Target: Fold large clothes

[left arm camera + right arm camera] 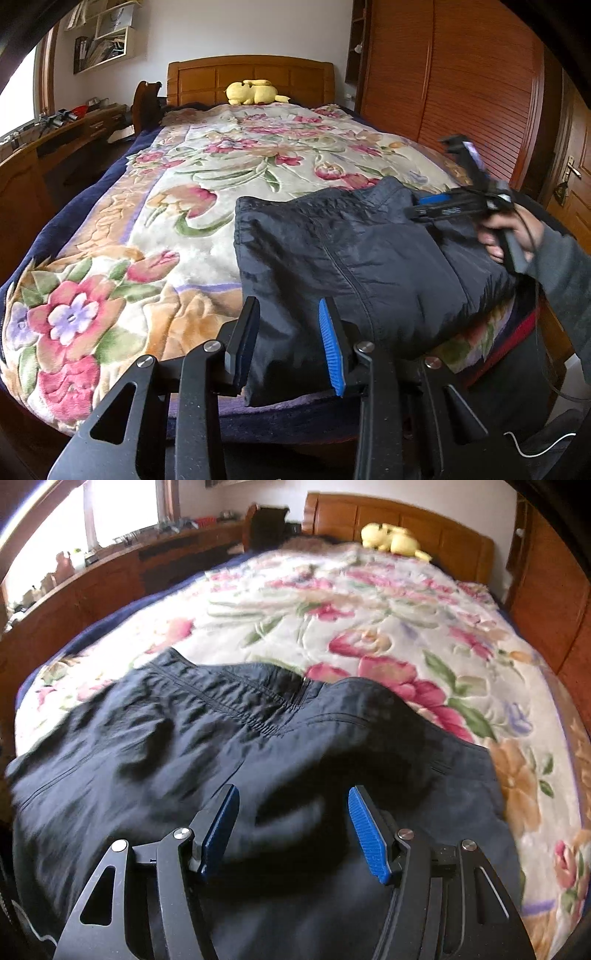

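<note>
A black jacket (pixel 362 254) lies folded on the near right part of the flowered bed, and it fills the lower half of the right wrist view (pixel 229 746). My left gripper (pixel 288 347) stands open at the jacket's near left corner; the cloth shows between its fingers, but the pads do not press it. My right gripper (pixel 291 830) is open over the dark cloth with nothing held. From the left wrist view the right gripper (pixel 424 206) appears blurred above the jacket's far right side, held by a hand (pixel 509 232) in a grey sleeve.
A floral blanket (pixel 207 177) covers the bed, and a yellow plush toy (pixel 251 92) sits by the wooden headboard (pixel 251 74). A wooden wardrobe (pixel 461 81) runs along the right. A desk with clutter (pixel 66 122) stands on the left under a window.
</note>
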{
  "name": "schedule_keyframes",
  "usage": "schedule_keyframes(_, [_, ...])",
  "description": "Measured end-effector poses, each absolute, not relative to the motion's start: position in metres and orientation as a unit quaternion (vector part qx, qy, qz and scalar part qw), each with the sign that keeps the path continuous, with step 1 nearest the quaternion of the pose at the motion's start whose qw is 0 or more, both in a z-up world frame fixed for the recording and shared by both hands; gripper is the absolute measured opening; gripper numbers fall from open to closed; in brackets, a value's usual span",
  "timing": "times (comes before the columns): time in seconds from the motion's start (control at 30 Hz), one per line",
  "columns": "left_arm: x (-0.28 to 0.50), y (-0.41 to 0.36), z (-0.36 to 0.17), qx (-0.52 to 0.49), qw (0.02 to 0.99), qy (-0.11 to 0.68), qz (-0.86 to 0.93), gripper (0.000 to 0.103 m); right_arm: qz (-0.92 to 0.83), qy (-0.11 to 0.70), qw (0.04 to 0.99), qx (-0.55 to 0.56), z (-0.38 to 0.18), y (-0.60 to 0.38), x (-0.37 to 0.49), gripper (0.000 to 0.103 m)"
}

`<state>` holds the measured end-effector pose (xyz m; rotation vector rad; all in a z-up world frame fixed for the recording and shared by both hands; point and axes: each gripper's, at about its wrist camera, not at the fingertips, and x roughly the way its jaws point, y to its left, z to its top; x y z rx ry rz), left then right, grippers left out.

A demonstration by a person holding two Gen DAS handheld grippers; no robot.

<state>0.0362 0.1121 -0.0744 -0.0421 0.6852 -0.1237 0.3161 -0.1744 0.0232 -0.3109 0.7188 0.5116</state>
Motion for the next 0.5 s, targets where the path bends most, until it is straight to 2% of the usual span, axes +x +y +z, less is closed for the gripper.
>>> schedule_keyframes(0.03, [0.036, 0.111, -0.075, -0.020, 0.939, 0.336, -0.062, 0.034, 0.242, 0.355, 0.890, -0.153, 0.021, -0.168, 0.323, 0.058])
schedule_keyframes(0.07, [0.036, 0.110, -0.076, -0.020, 0.939, 0.337, -0.064, 0.034, 0.238, 0.360, 0.888, -0.156, 0.019, -0.163, 0.330, 0.046])
schedule_keyframes(0.1, [0.036, 0.109, -0.077, -0.021, 0.939, 0.338, -0.066, 0.034, 0.230, 0.363, 0.888, -0.162, 0.019, -0.159, 0.335, 0.041])
schedule_keyframes(0.17, [0.036, 0.108, -0.080, -0.020, 0.937, 0.341, -0.070, 0.034, 0.225, 0.363, 0.887, -0.177, 0.018, -0.152, 0.344, 0.008])
schedule_keyframes(0.27, [0.036, 0.104, -0.082, -0.019, 0.936, 0.344, -0.076, 0.034, 0.232, 0.364, 0.883, -0.183, 0.016, -0.138, 0.358, 0.003])
schedule_keyframes(0.5, [0.036, 0.095, -0.079, -0.017, 0.936, 0.342, -0.087, 0.034, 0.195, 0.325, 0.909, -0.176, 0.021, -0.125, 0.383, 0.001])
